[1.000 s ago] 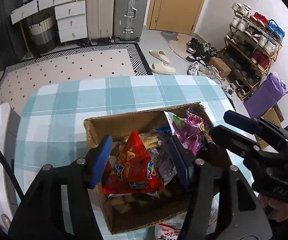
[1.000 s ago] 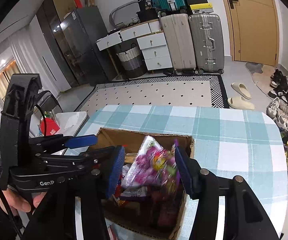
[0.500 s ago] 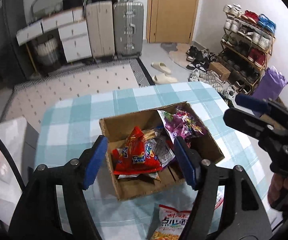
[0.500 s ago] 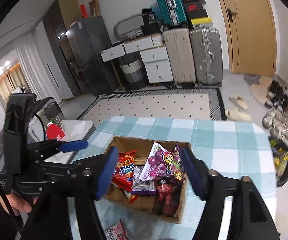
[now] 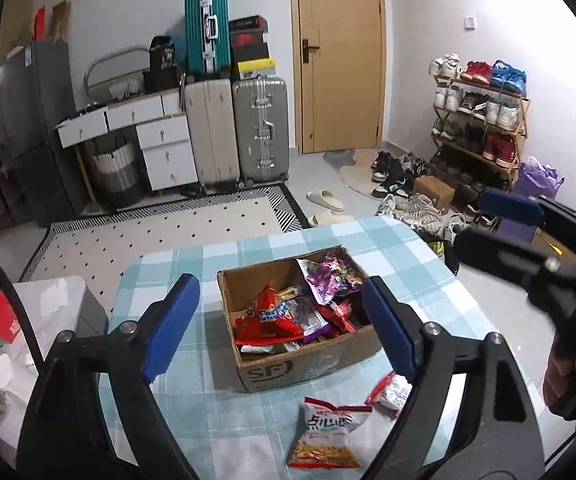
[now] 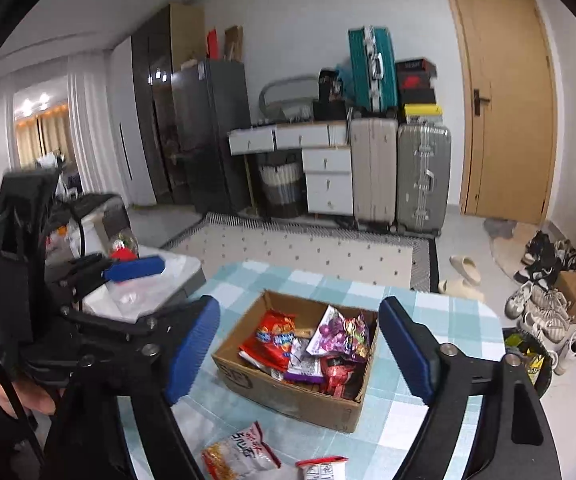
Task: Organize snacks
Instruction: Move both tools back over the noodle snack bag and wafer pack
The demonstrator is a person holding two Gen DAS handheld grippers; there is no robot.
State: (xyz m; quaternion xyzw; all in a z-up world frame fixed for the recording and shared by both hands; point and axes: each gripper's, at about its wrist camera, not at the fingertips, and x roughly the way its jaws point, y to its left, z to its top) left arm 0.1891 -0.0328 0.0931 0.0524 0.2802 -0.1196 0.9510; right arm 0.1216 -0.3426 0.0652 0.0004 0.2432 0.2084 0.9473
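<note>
- Left gripper (image 5: 279,328) is spreading its jaws wider w/ nothing between the blue pads; the cardboard box (image 5: 271,372) only shows through the gap, well below & ahead.
- Right gripper (image 6: 300,346) is doing the same: jaws opening, empty, box framed between the pads but not touched.
- Box is sitting on the checked tablecloth (image 5: 408,252), ahead of & beneath both tools, packed w/ snacks: red bag (image 5: 265,316), purple bag (image 5: 330,276), darker packs around them.
- Key relation for the next move, as a guess: loose snacks are lying nearer than the box, on the cloth just under the tools. A white-and-orange chip bag (image 5: 326,436) is lying below the left gripper's gap, toward its right finger; long axis running roughly toward the box.
- A smaller red-edged pack (image 5: 388,392) is lying just beside the left gripper's right finger, partly hidden by it.
- From the right wrist view, the chip bag is low & left of the gap, the small pack low centre.
- Which hand is nearer: chip bag looks closer to the left tool, small pack to the right, though hard to say.
- Pose: both tools are pointing forward & moderately down at the box, side by side; each is showing at the edge of the other's view.
</note>
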